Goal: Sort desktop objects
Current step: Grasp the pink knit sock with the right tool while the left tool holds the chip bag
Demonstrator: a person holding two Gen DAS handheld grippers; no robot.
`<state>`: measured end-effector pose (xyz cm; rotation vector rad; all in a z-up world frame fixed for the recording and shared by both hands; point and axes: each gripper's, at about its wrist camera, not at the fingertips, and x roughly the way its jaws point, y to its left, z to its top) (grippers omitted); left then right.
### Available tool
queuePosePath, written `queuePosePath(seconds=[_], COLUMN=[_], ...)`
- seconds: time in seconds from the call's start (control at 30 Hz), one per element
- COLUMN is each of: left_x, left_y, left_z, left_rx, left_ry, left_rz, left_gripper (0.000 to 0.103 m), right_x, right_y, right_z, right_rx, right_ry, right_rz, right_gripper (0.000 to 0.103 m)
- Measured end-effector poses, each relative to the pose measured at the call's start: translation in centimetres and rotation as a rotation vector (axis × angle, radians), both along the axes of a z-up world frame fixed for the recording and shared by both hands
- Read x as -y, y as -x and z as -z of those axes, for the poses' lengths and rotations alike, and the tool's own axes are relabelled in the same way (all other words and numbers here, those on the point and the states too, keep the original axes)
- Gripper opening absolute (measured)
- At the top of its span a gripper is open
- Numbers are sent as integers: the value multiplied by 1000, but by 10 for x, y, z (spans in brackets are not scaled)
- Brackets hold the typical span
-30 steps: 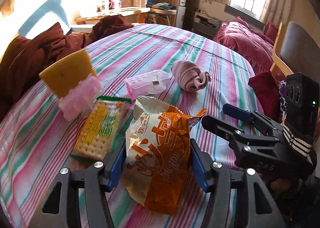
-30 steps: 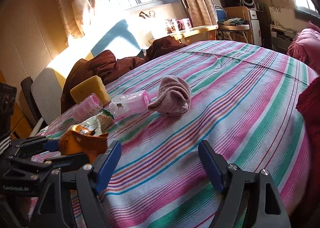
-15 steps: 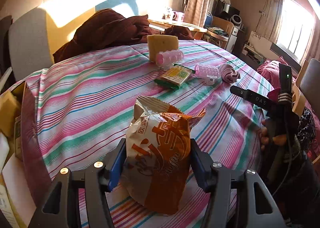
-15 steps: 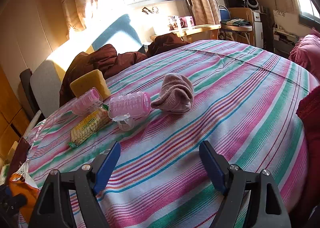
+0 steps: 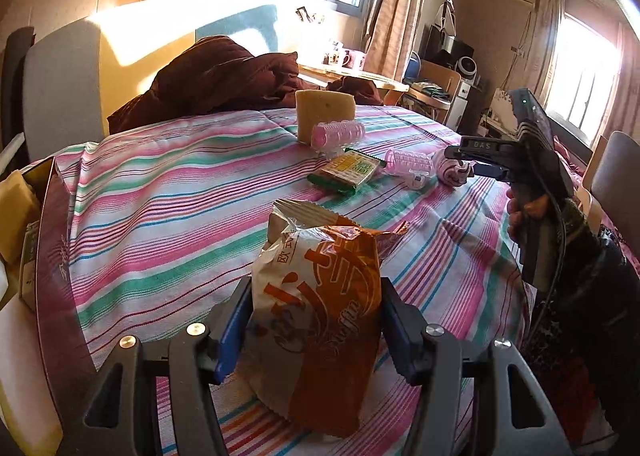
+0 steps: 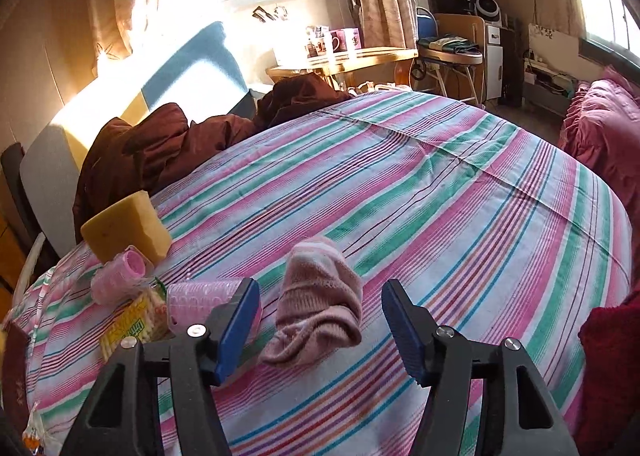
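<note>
We see tablecloth (image 6: pixel 440 192) striped pink, green, white, blue. Snack bag (image 5: pixel 320 296) orange and white. Sponge (image 6: pixel 124 228) yellow at 10 o'clock. Hair rollers (image 6: pixel 116 276) pink. Sock (image 6: pixel 320 296) dusty pink. Cracker pack (image 5: pixel 348 172) yellow, green-edged. Our gripper pads (image 6: pixel 236 320) blue.

Bare striped cloth (image 6: pixel 460 196) lies open beyond the sock (image 6: pixel 320 296); rollers (image 6: pixel 200 296) crowd its left.
</note>
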<state>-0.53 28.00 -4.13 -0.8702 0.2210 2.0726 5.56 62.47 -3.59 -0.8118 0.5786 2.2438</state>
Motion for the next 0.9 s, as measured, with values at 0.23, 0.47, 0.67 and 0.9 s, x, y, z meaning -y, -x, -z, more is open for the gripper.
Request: queuePosePath(seconds=[0.23, 0.47, 0.67, 0.9], left_x=[-6, -11, -12, -2], left_y=[-1, 8, 11, 27], left_z=[0, 6, 12, 20], left_rx=[-5, 35, 49, 132], left_ry=[-18, -3, 11, -30], left_rz=[2, -13, -32, -89], left_gripper=[65, 66, 70, 73], right_x=[-12, -4, 11, 46], right_y=[13, 20, 10, -13], right_z=[11, 13, 7, -2], right_rx=[59, 77, 49, -14], right_ry=[17, -3, -7, -3], right_rz=[2, -51, -87, -147], right_gripper=[60, 40, 39, 39])
